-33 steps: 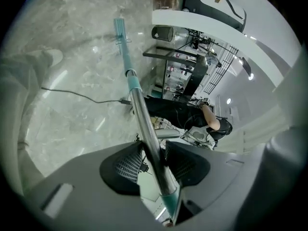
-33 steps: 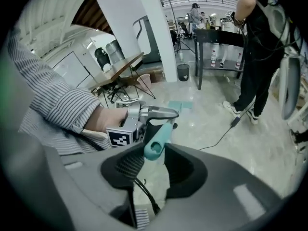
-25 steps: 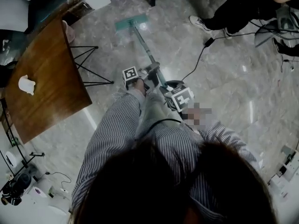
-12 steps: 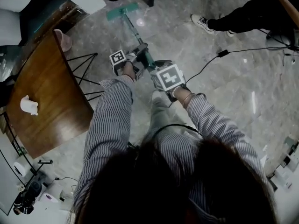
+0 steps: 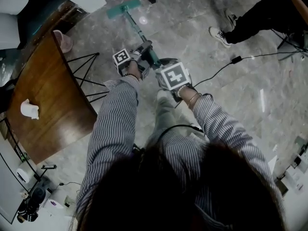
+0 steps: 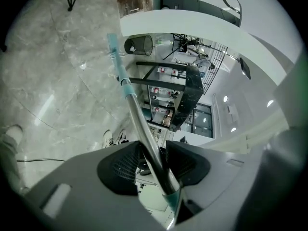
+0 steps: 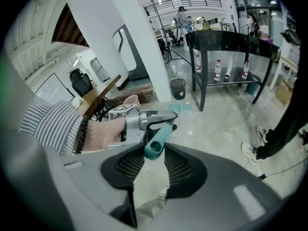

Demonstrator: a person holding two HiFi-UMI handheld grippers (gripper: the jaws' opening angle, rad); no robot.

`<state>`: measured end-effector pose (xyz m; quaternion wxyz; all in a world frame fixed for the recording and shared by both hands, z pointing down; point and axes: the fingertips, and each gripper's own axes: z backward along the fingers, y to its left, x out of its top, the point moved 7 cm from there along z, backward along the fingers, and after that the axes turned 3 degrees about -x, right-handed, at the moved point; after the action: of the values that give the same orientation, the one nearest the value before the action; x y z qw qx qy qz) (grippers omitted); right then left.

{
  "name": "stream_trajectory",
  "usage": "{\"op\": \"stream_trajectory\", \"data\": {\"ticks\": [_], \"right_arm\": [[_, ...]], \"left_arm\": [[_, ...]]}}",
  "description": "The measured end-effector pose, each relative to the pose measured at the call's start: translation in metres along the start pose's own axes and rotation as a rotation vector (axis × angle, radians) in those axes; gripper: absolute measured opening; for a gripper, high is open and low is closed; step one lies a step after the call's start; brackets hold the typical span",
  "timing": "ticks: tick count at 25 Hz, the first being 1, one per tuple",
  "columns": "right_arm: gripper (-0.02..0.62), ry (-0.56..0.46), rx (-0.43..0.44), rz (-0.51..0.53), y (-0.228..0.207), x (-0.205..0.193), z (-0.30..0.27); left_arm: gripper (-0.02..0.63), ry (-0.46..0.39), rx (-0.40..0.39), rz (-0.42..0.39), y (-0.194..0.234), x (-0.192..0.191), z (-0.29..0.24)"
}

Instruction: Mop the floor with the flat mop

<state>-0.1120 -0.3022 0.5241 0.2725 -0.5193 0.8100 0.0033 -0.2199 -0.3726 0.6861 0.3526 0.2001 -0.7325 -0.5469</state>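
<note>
The flat mop's teal head lies on the grey marble floor far ahead, near a white column base. Its metal pole slants back to my two grippers. My left gripper is shut on the pole, lower down the shaft, with the mop head seen far along it. My right gripper is shut on the teal handle end, just behind the left one. In the right gripper view the left gripper and the hand on it show right ahead.
A wooden table with black wire legs stands at the left, and a pink cup sits by its far corner. A bystander's sneaker and a black cable are at the right. A black table and bin stand ahead.
The mop head has slid farther away and to the left, with both grippers pushed forward along with the pole. The bystander's foot has shifted right.
</note>
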Motion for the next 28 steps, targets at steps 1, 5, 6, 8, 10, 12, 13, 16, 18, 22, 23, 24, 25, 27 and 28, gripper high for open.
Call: {"op": "stream_trajectory", "data": {"ticks": [1,5,6,8,10,12,13,16,18,22,23,24,25,27,28], "right_arm": [[0.127,-0.009,-0.001,-0.002,-0.001,-0.001,0.001],[0.126,-0.005,-0.016,-0.024,-0.004,-0.015,0.006],[0.126,-0.005,-0.015,-0.03,-0.004,-0.019,0.007],[0.124,-0.01,-0.01,-0.035,-0.004,-0.029,0.011],[0.124,-0.008,-0.003,-0.036,-0.005,-0.04,0.019],[0.126,-0.006,0.001,-0.037,-0.005,-0.054,0.031],[0.124,-0.008,0.003,-0.036,-0.004,-0.063,0.037],[0.124,-0.011,0.01,-0.033,-0.004,-0.093,0.057],[0.126,-0.008,0.015,-0.025,-0.006,-0.11,0.069],[0.126,-0.01,0.021,-0.009,-0.011,-0.176,0.103],[0.126,-0.013,0.021,-0.009,-0.011,-0.194,0.114],[0.126,-0.018,0.02,-0.008,-0.011,-0.211,0.124],[0.124,-0.025,0.016,-0.005,-0.011,-0.227,0.136],[0.124,-0.047,0.009,0.01,-0.012,-0.257,0.164],[0.123,-0.055,0.008,0.018,-0.013,-0.272,0.179]], "left_arm": [[0.16,-0.008,-0.004,0.009,-0.002,-0.005,0.0],[0.158,-0.029,-0.026,0.011,0.0,-0.019,0.001],[0.158,-0.03,-0.031,0.015,0.001,-0.024,0.002],[0.158,-0.029,-0.042,0.024,-0.002,-0.038,0.004],[0.158,-0.03,-0.047,0.033,-0.002,-0.053,0.007],[0.16,-0.042,-0.063,0.041,0.001,-0.07,0.011],[0.16,-0.05,-0.071,0.044,0.004,-0.08,0.014],[0.16,-0.072,-0.088,0.054,0.014,-0.115,0.023],[0.16,-0.082,-0.092,0.059,0.02,-0.136,0.027],[0.16,-0.077,-0.088,0.054,0.045,-0.204,0.041],[0.16,-0.073,-0.084,0.051,0.051,-0.223,0.045],[0.16,-0.071,-0.083,0.05,0.057,-0.242,0.05],[0.161,-0.073,-0.087,0.052,0.061,-0.261,0.055],[0.164,-0.084,-0.113,0.059,0.066,-0.3,0.062],[0.164,-0.093,-0.129,0.064,0.068,-0.322,0.066]]}}
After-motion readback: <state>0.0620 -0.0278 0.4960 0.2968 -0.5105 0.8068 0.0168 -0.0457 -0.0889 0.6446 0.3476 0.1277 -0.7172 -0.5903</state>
